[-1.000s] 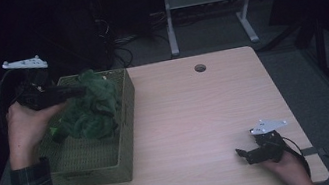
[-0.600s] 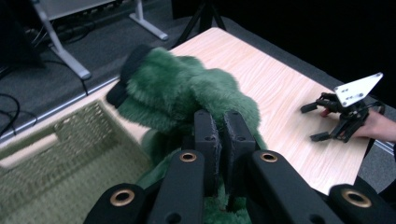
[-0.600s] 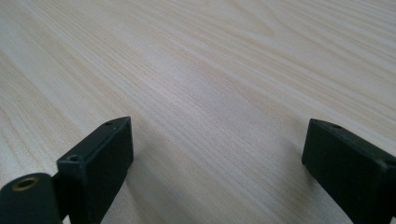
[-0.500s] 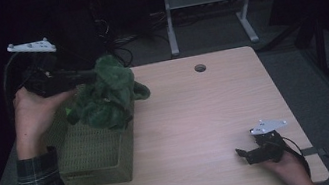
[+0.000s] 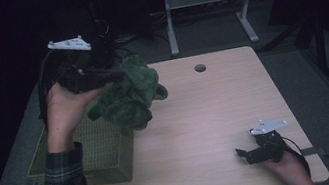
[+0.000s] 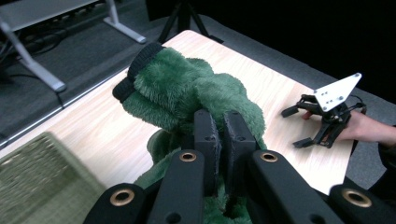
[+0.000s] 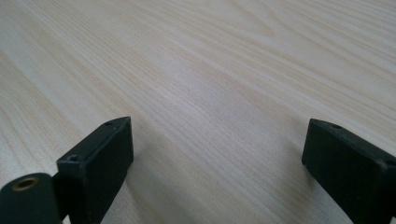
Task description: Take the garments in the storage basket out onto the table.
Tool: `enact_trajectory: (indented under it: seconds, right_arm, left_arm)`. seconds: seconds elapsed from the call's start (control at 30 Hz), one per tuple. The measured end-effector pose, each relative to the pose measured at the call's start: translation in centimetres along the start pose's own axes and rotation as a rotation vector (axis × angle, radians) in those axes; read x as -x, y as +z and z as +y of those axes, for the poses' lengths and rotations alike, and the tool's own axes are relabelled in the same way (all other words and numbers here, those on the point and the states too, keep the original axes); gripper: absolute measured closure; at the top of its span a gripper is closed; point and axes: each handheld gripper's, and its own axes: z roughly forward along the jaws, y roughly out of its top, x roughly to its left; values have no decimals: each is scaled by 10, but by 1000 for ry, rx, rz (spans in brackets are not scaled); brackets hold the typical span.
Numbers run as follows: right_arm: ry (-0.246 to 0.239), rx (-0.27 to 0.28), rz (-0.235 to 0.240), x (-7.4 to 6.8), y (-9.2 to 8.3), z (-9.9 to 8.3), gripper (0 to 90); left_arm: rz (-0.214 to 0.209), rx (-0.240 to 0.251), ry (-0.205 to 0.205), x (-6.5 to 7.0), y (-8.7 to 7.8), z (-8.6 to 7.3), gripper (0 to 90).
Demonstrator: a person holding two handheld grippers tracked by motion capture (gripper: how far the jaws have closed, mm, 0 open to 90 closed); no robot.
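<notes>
Green fleece [image 5: 128,94] now hangs clear of the basket [image 5: 92,151] at the table's left edge, pinched in the left gripper [image 5: 116,75], which has lifted it out. Right gripper [image 5: 241,153] waits spread near the front right corner; spreading looks next.

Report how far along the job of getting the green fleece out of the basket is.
Done: the left gripper has its jaws shut on the green fleece and holds it above the woven basket. In hand: the fleece hangs over the basket's edge and the wooden table, touching neither as far as can be seen. Left: setting it down. The right gripper rests open near the table's front edge, holding nothing.
</notes>
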Motion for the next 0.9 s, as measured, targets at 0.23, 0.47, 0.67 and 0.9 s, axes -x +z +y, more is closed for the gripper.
enact_trajectory:
  seconds: [0.23,0.47,0.67,0.9]
  right_arm:
    - [4,-2,1,0,0,0,84]
    - [5,-2,1,0,0,0,85]
    - [6,-2,2,0,0,0,85]
    - [6,-3,2,0,0,0,85]
  left_arm:
    - [-27,-2,1,7,26,-1,857]
    - [-51,-16,4,16,53,-3,857]
    - [-66,-6,29,27,73,-7,856]
    - [-88,-18,32,38,102,-15,857]
